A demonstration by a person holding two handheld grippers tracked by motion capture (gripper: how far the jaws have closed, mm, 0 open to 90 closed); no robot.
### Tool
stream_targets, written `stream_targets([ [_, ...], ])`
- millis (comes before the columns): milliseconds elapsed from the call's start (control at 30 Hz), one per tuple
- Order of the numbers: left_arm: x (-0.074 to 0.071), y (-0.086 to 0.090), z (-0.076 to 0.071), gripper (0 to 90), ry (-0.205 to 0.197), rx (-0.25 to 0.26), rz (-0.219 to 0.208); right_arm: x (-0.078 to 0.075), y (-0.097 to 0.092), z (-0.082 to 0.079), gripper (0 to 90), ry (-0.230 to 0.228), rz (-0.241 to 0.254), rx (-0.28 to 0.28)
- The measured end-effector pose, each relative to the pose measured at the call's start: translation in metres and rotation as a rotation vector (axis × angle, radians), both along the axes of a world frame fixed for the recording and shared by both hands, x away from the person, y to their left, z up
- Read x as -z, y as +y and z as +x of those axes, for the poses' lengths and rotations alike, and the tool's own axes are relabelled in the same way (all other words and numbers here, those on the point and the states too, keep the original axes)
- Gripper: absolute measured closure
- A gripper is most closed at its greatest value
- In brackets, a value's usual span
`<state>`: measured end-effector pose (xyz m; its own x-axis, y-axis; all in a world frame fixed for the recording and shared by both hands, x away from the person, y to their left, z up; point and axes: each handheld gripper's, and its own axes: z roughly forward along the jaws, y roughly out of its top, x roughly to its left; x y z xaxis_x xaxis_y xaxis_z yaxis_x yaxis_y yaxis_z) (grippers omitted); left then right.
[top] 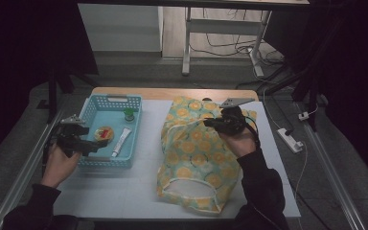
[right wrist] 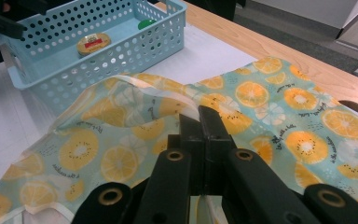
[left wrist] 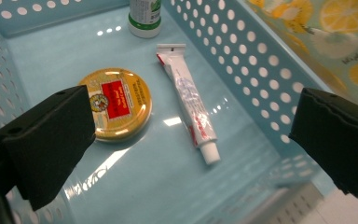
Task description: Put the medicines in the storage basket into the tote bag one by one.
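On the white table (top: pixel 139 191) lies the orange-print fabric bag (top: pixel 191 153); the right gripper (right wrist: pixel 200 122) is clamped on its edge. Farther left, the left gripper (left wrist: pixel 191 140) hangs, jaws apart, over the blue basket (left wrist: pixel 261 60) holding a tin (left wrist: pixel 119 100) and tube (left wrist: pixel 189 100).

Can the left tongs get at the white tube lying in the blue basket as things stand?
Probably yes: the left tongs hang open over the basket, and the tube lies flat and uncovered, apart from the gold tin.

Basket (top: pixel 92 108) walls fence in tin (top: pixel 104 133), tube (top: pixel 121 142) and far bottle (top: pixel 129 114); top open. Bare strip runs between basket and bag (top: pixel 196 153). Near table (top: pixel 120 191) free.
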<state>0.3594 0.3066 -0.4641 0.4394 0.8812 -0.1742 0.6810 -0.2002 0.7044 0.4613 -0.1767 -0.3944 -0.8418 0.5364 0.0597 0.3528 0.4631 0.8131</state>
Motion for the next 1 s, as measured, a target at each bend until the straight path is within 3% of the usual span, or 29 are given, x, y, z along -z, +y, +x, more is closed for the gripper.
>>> stream_targets([
  [300,0.003,-0.002,0.027,0.1,0.038,-0.001,0.034,0.000,0.000,0.000,89.8,0.000,0.000,-0.002],
  [500,0.005,0.001,0.044,0.0,0.060,0.000,0.033,0.000,0.000,0.000,89.8,0.001,0.000,-0.002],
  [1000,0.024,-0.002,0.083,0.0,0.135,-0.008,0.066,0.000,-0.001,0.000,89.8,0.002,-0.001,-0.003],
])
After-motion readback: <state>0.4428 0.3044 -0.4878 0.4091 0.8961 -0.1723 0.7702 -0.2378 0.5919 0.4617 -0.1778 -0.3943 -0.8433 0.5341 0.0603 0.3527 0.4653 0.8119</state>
